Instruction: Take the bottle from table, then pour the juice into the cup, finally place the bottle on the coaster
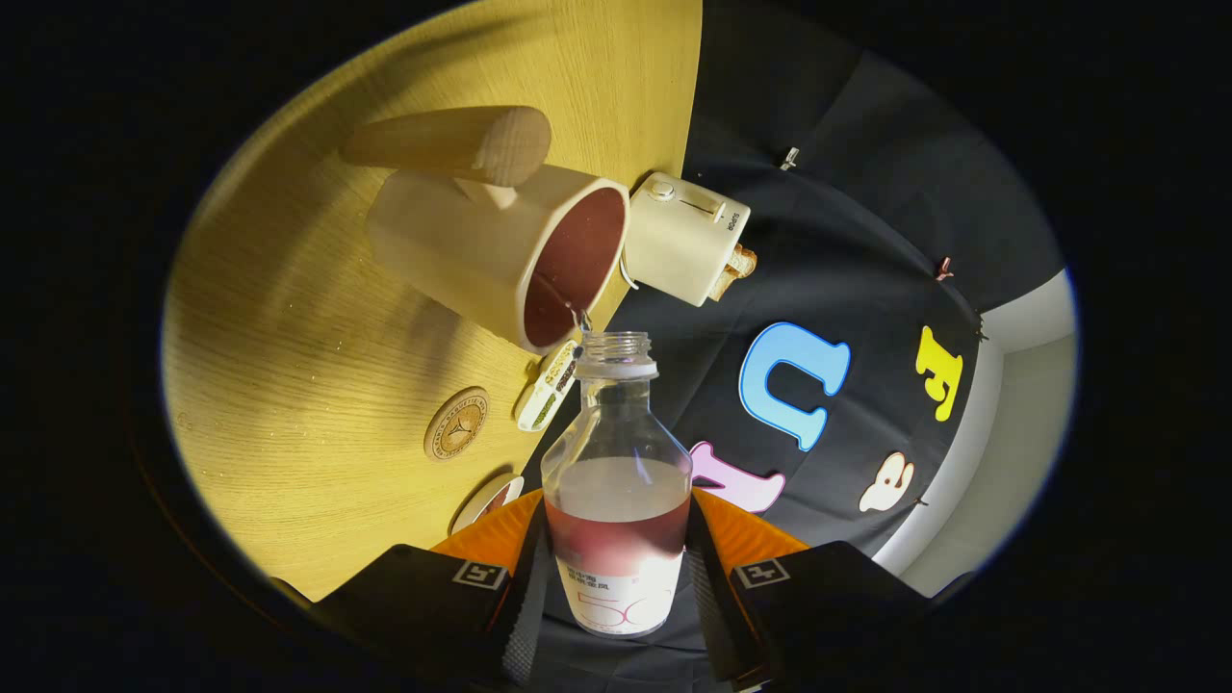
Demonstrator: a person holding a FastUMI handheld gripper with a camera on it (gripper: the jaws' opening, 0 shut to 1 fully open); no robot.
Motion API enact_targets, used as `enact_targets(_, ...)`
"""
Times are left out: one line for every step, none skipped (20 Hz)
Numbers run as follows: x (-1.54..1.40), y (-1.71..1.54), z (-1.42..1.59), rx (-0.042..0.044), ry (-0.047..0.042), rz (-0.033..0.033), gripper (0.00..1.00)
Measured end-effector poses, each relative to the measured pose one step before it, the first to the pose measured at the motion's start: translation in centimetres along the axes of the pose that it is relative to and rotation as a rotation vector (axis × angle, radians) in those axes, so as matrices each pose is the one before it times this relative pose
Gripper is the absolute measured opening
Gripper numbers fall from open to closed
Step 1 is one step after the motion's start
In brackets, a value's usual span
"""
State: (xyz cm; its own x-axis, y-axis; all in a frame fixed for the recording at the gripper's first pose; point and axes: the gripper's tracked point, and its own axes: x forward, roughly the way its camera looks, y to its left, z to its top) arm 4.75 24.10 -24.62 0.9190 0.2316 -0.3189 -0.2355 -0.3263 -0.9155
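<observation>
My gripper (616, 553) is shut on a clear plastic bottle (616, 452), one finger pressing each side of its labelled lower body. The bottle has no cap and holds some red juice. The whole view is rolled over, with the bottle's mouth right at the rim of a cream cup (491, 255) just beyond it. The cup has a thick wooden handle (452, 142), and its inside is red with juice. A thin trickle joins the bottle's mouth to the cup's rim. A round wooden coaster (456, 423) lies on the table (289, 318) beside the cup, nearer the fingers.
A cream toaster (685, 238) with a slice of bread stands past the cup at the table's back edge. A small white patterned object (549, 387) lies between the coaster and the bottle's neck. Part of a round flat thing (489, 500) peeks out by my left finger.
</observation>
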Motion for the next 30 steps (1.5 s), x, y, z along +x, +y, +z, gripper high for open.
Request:
enact_targets(-0.022, -0.176, 0.144, -0.00986, -0.00588, -0.00762, 0.70)
enact_targets(-0.036, -0.151, 0.026, -0.00748, -0.00497, -0.00545, 0.70)
enact_targets(-0.125, -0.181, -0.059, -0.00451, -0.00300, -0.00629, 0.70)
enact_targets(-0.024, -0.090, 0.011, -0.00451, -0.00241, -0.00278, 0.70)
enact_targets(-0.011, -0.123, -0.117, -0.00677, -0.00174, -0.00102, 0.70)
enact_targets(0.085, -0.149, 0.075, -0.01168, -0.00353, -0.00383, 0.70)
enact_targets(0.046, -0.209, 0.061, -0.01682, -0.00461, -0.00627, 0.70)
enact_targets(0.080, -0.098, -0.033, -0.01878, -0.00525, -0.00479, 0.70)
enact_targets(0.035, -0.228, 0.036, -0.01428, -0.00631, -0.00668, 0.70)
enact_targets(0.106, -0.071, 0.072, -0.00802, -0.00679, -0.00420, 0.70)
enact_targets(-0.031, -0.040, -0.008, -0.00725, -0.00371, -0.00338, 0.70)
enact_targets(-0.135, -0.066, 0.057, -0.00611, -0.00350, -0.00421, 0.70)
enact_targets(0.010, -0.138, 0.002, -0.00448, -0.00376, -0.00244, 0.70)
enact_targets(0.068, -0.054, 0.094, -0.00467, -0.00499, -0.00256, 0.70)
enact_targets(-0.017, -0.130, 0.083, -0.00824, -0.00544, -0.00487, 0.70)
enact_targets(0.028, -0.080, 0.149, -0.00882, -0.00530, -0.00383, 0.70)
enact_targets(0.078, -0.119, 0.144, -0.00763, -0.00628, -0.00345, 0.70)
enact_targets(0.119, -0.243, 0.116, -0.00731, -0.00525, -0.00494, 0.70)
enact_targets(0.006, -0.296, 0.048, -0.00368, -0.00417, -0.00725, 0.70)
enact_targets(0.063, -0.261, 0.037, 0.00084, -0.00244, -0.00619, 0.70)
enact_targets(0.112, -0.149, 0.030, -0.00040, -0.00141, -0.00352, 0.70)
enact_targets(0.123, -0.132, 0.046, -0.00446, -0.00235, -0.00360, 0.70)
enact_targets(0.008, -0.085, 0.076, -0.00709, -0.00219, -0.00201, 0.70)
enact_targets(0.117, -0.092, 0.071, -0.00706, -0.00263, -0.00250, 0.70)
enact_targets(-0.076, -0.035, 0.006, -0.00597, -0.00286, -0.00109, 0.70)
enact_targets(0.036, -0.024, 0.100, -0.00718, -0.00362, -0.00290, 0.70)
enact_targets(0.014, -0.079, 0.015, -0.00982, -0.00561, -0.00399, 0.70)
enact_targets(-0.009, -0.174, 0.108, -0.00981, -0.00570, -0.00558, 0.70)
enact_targets(0.008, -0.047, 0.102, -0.00682, -0.00567, -0.00347, 0.70)
enact_targets(0.050, 0.075, 0.046, -0.00669, -0.00372, -0.00095, 0.70)
